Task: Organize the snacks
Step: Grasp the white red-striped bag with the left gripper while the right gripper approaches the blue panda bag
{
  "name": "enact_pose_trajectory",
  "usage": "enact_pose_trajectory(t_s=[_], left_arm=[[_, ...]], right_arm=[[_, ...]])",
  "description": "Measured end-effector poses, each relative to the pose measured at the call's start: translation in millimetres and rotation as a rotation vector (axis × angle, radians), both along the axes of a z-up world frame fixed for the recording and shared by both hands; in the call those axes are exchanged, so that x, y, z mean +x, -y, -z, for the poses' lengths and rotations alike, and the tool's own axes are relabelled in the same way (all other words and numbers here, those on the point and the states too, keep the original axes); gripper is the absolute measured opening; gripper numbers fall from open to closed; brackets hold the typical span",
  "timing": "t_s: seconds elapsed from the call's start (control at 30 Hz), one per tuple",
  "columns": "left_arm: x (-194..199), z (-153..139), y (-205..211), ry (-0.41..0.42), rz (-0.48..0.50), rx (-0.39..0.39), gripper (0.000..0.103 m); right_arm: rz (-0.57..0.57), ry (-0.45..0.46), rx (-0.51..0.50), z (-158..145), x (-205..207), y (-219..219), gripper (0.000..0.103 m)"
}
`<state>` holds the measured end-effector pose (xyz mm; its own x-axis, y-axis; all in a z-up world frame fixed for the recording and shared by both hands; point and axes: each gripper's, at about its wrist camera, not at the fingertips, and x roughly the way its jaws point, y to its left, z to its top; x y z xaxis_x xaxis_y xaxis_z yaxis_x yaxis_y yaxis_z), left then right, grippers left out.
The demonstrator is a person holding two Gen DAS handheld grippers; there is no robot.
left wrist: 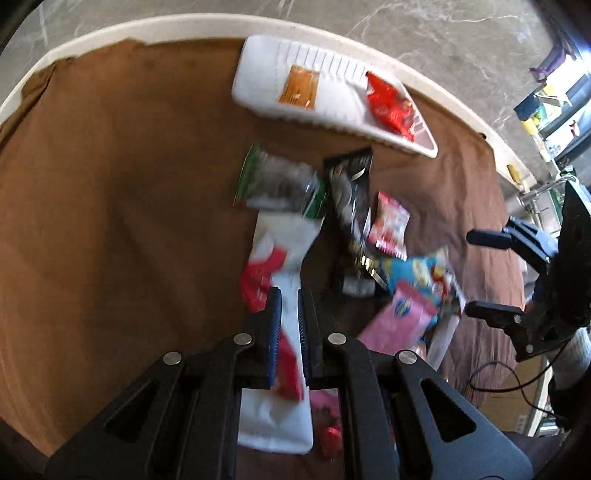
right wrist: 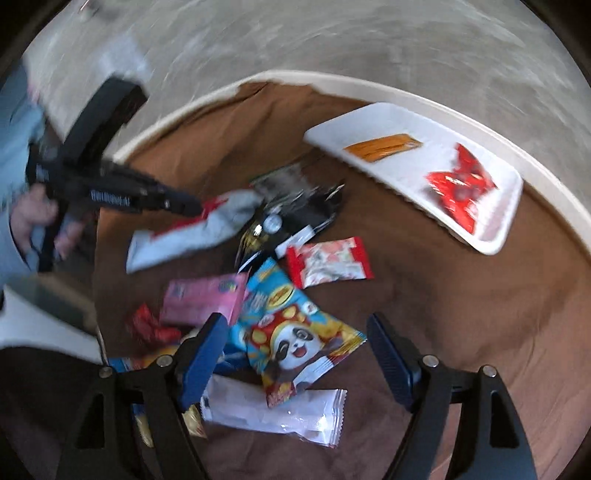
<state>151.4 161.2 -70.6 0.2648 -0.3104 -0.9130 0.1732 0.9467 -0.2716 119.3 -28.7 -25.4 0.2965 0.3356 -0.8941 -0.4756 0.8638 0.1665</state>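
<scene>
My left gripper [left wrist: 289, 295] is shut on a long white and red snack packet [left wrist: 284, 240], which hangs above the brown cloth. The right wrist view shows the same gripper [right wrist: 197, 208] and packet [right wrist: 192, 232] from the side. My right gripper [right wrist: 295, 321] stands open over a pile of snacks, above a blue panda packet [right wrist: 295, 339], with nothing gripped. In the left wrist view the right gripper [left wrist: 489, 275] is at the right edge. A white tray [left wrist: 258, 74] at the far side holds an orange packet [left wrist: 299, 86] and a red packet [left wrist: 391, 103].
Loose on the cloth lie a pink packet [right wrist: 203, 299], a red-and-white packet [right wrist: 328, 262], a black packet [right wrist: 291, 214], a clear white packet [right wrist: 280, 410] and a green-edged packet [left wrist: 280, 181]. The round table has a cream rim [left wrist: 110, 33]. A person's hand [right wrist: 33, 218] holds the left gripper.
</scene>
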Motion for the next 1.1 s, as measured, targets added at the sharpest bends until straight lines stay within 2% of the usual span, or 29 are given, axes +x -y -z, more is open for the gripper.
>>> enact_pose_trajectory(t_s=[0.23, 0.3, 0.53, 0.73, 1.1], left_arm=[[-12.5, 7.1, -5.3, -0.022, -0.016, 0.0, 0.008], [-11.5, 8.4, -5.4, -0.018, -0.015, 0.02, 0.008], [-7.5, 8.4, -15.7, -0.019, -0.006, 0.01, 0.008], [-3.2, 11.2, -17.8, -0.025, 0.019, 0.006, 0.008], [6.1, 22.0, -15.1, -0.021, 0.05, 0.069, 0.009]], right_arm=[[-0.158, -0.019, -0.073, 14.8, 9.2, -19.0, 0.081], [-0.19, -0.048, -0.11, 22.3, 13.8, -23.9, 0.081], [-0.278, -0.069, -0.171, 34.1, 17.6, -37.5, 0.081], [-0.3, -0.087, -0.181, 40.2, 25.2, -45.8, 0.081], [-0.268, -0.124, -0.177, 50.4, 31.4, -48.2, 0.081]])
